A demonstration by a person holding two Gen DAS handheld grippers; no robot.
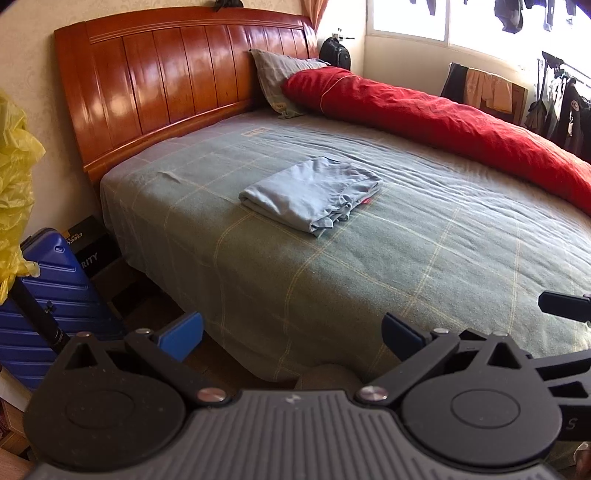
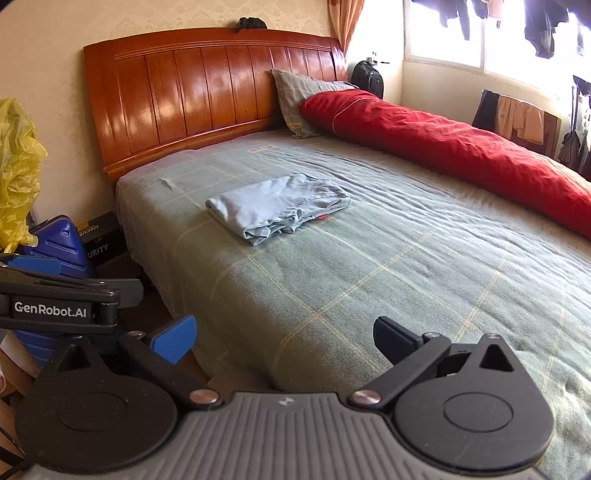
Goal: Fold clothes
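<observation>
Folded pale blue cotton garment lying near headboard end of green checked bed. Left claw, right claw both gaping wide, hovering empty off bed's near edge.

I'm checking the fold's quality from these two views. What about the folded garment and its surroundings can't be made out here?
- Folded light blue garment: its type and underside, hidden by its own layers in both views.
- Small red tag at its edge: too small to read.
- Dark object on the headboard: too small to identify in the right wrist view, cut off by the top edge in the left.
- Floor beside the bed: hidden by both open grippers, left and right.
</observation>
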